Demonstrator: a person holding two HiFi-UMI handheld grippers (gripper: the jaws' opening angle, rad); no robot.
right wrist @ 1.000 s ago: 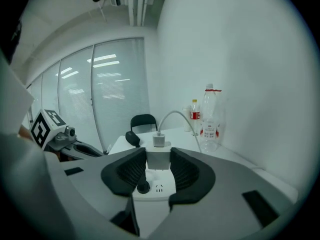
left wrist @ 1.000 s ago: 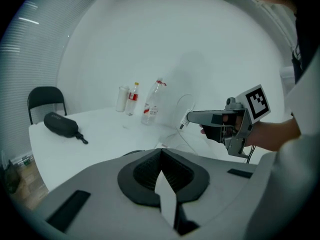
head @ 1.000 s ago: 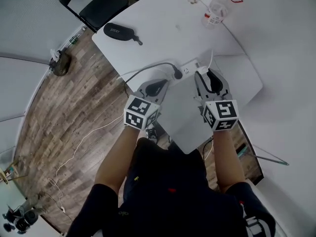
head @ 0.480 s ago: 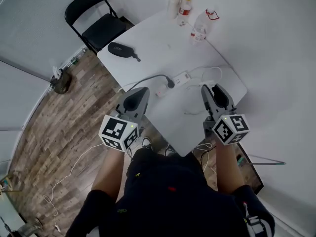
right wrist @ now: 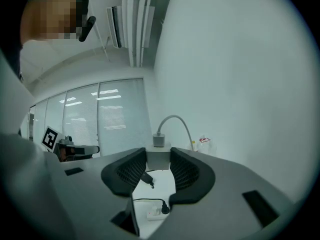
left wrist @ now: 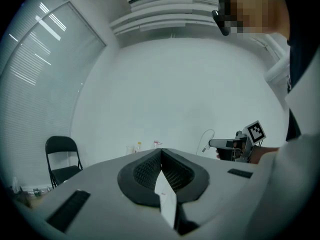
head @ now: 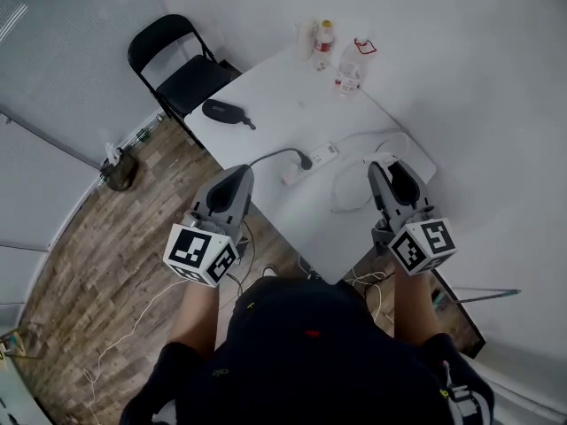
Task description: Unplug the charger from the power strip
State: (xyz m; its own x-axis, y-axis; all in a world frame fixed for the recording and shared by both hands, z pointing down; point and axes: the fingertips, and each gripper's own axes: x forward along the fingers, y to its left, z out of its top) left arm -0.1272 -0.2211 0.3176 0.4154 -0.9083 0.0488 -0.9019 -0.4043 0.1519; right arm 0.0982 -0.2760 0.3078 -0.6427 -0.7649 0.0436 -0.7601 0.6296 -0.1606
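- The right tongs (right wrist: 157, 150) are clenched on the white charger (right wrist: 159, 160), with one ribbed pad pressed against each side of its block.
- A white cable (right wrist: 176, 121) is plugged into the charger's far end. It arcs up and over to the right.
- The charger is out of the power strip (head: 323, 155). In the head view it sits between the right tongs' tips, above the right-hand edge of the surface (head: 283, 104) and well apart from the strip.
- The left tongs (left wrist: 161, 153) are clenched on nothing, and their pads meet at the tips. In the head view they hang over the near left edge of the surface.
- The power strip lies flat on the white surface, beyond the two tongs and roughly between them.
- A black plug (head: 306, 161) sits in the strip's near end, and its black cord (head: 275, 152) curves off toward the left tongs.
- The white cable lies in loose loops on the surface between the strip and the right tongs.
- In the right gripper view, the strip and its black plug show below the clamped charger, down on the surface.
- Farther out, a black case (head: 221, 110) lies near the left edge of the surface.
- Two bottles (head: 323, 38) stand at the far corner.
- A black folding chair (head: 177, 65) stands just beyond the surface's left side, on the wooden floor (head: 115, 228).
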